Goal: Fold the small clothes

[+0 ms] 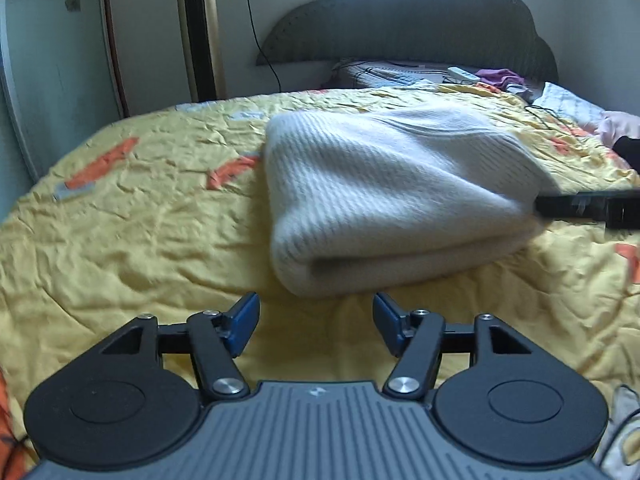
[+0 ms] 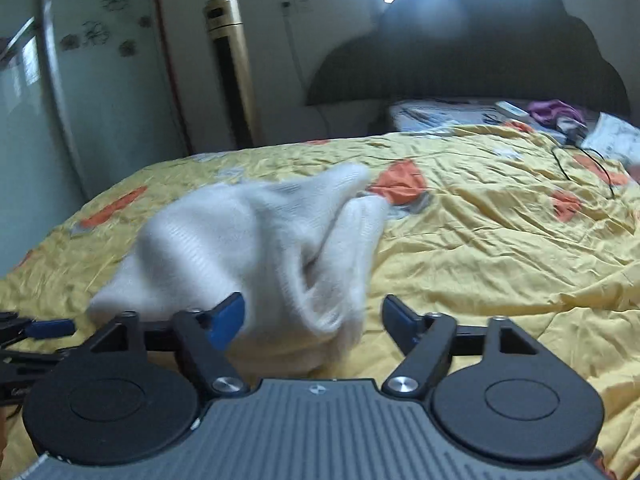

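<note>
A white ribbed knit garment (image 1: 384,196) lies folded on the yellow bedspread (image 1: 132,240), its rolled edge toward me. My left gripper (image 1: 316,322) is open and empty just in front of that edge. In the right wrist view the same garment (image 2: 248,248) is blurred and bunched, partly between the open blue fingers of my right gripper (image 2: 314,322). The jaws stand wide apart and do not clamp it. The right gripper's finger (image 1: 580,204) shows at the garment's right side in the left wrist view.
A dark cloud-shaped headboard (image 1: 420,28) stands at the far end. Pillows, a white remote (image 1: 462,75), purple cloth (image 1: 500,78) and a black cable (image 1: 548,114) lie near it. A gold tower fan (image 1: 198,28) and a wardrobe stand left of the bed.
</note>
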`<state>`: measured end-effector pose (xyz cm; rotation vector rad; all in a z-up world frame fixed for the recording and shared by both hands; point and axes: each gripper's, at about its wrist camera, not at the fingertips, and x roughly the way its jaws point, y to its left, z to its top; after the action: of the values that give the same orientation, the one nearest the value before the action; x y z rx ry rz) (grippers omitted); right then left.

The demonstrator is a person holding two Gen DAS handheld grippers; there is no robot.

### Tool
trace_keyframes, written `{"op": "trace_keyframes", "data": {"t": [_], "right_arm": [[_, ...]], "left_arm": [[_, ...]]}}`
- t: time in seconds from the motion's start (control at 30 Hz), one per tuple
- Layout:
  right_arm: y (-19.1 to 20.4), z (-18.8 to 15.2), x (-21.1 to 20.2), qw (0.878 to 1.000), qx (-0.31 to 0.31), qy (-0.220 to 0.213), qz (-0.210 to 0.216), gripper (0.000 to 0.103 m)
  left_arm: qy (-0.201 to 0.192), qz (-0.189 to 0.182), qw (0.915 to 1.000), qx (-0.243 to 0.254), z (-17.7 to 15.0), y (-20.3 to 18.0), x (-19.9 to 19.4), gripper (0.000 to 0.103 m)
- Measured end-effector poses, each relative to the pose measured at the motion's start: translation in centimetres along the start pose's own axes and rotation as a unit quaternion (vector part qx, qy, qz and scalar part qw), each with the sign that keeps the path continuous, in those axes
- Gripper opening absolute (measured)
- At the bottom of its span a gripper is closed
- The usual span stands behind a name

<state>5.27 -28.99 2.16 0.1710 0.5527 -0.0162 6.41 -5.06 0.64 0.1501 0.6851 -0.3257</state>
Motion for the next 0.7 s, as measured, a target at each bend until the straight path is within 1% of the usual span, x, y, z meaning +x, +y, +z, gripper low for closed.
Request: {"op": "trace_keyframes", "data": {"t": [0.03, 0.07, 0.1, 0.13, 0.27, 0.3, 0.33, 0.4, 0.5, 0.57, 0.63, 0.7], "right_arm": [[0.5, -0.5, -0.3, 1.0, -0.005, 0.008, 0.009, 0.09], [0.8, -1.0, -0.3, 1.0, -0.006, 0.017, 0.016, 0.091], [1.0, -1.5, -0.2, 0.999, -0.006, 0.028, 0.019, 0.092], [1.3, -1.9, 0.2, 0.999, -0.005, 0.042, 0.017, 0.094], [1.6, -2.9, 0.7, 0.996, 0.015, 0.087, -0.019, 0.095], [1.8, -3.0, 0.5, 0.996, 0.019, 0.09, -0.02, 0.096], [1.9, -2.9, 0.1, 0.996, 0.021, 0.088, -0.014, 0.097], [2.4, -2.7, -0.5, 0.997, 0.018, 0.081, -0.003, 0.103], [3.1, -2.6, -0.2, 0.996, 0.008, 0.087, 0.001, 0.103], [3.3, -3.1, 0.3, 0.995, 0.005, 0.098, -0.008, 0.103], [3.3, -3.7, 0.8, 0.993, 0.014, 0.114, -0.02, 0.103], [3.0, -4.1, 1.1, 0.992, 0.026, 0.122, -0.017, 0.103]], "left_arm": [[0.003, -0.002, 1.0, -0.001, -0.3, -0.4, 0.0, 0.062], [0.005, -0.001, 1.0, 0.0, -0.5, -0.8, 0.1, 0.062], [0.008, 0.001, 1.0, 0.001, -0.7, -1.0, 0.2, 0.062], [0.013, 0.004, 0.9999, 0.003, -0.9, -1.2, 0.3, 0.062], [0.014, 0.009, 0.9998, -0.009, -1.1, -1.1, 0.2, 0.063], [0.014, 0.008, 0.9998, -0.015, -1.1, -1.0, 0.2, 0.066], [0.014, 0.008, 0.9997, -0.021, -1.1, -0.9, 0.2, 0.072], [0.012, 0.008, 0.9994, -0.032, -1.2, -0.7, 0.3, 0.078], [0.013, 0.013, 0.9993, -0.033, -1.5, -0.9, 0.5, 0.078], [0.014, 0.017, 0.9993, -0.031, -1.7, -1.1, 0.7, 0.078], [0.012, 0.022, 0.9992, -0.031, -2.0, -1.3, 0.8, 0.08], [0.008, 0.026, 0.9992, -0.03, -2.2, -1.4, 0.8, 0.083]]}}
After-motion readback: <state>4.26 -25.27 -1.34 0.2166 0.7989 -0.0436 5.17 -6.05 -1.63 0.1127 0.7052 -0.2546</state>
